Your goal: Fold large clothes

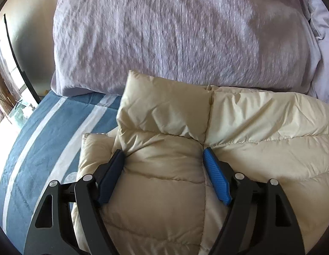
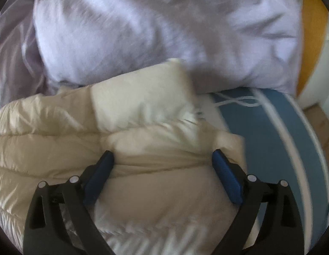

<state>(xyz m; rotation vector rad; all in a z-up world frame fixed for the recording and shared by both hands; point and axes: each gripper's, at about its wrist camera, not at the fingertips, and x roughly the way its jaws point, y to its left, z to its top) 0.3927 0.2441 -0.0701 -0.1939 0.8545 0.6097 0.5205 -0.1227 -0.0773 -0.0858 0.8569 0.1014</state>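
Observation:
A cream quilted puffer jacket [image 1: 260, 127] [image 2: 47, 127] lies on the bed. One padded end is folded over at its far left corner [image 1: 164, 104], another at its far right corner [image 2: 143, 97]. My left gripper [image 1: 163, 152] stands wide over the left edge of the jacket, and a puffy bulge of fabric sits between its blue pads [image 1: 216, 178]. My right gripper [image 2: 162, 153] stands wide over the right edge, with creased fabric between its fingers [image 2: 227, 178]. Neither pair of pads visibly squeezes the fabric. The right wrist view is blurred.
The jacket rests on a blue sheet with white stripes [image 1: 47, 138] [image 2: 270, 138]. A bulky lilac duvet [image 1: 164, 31] [image 2: 143, 31] is piled just beyond the jacket. The bed's left edge faces a bright window [image 1: 7, 97]. Floor [image 2: 321, 127] shows past the right edge.

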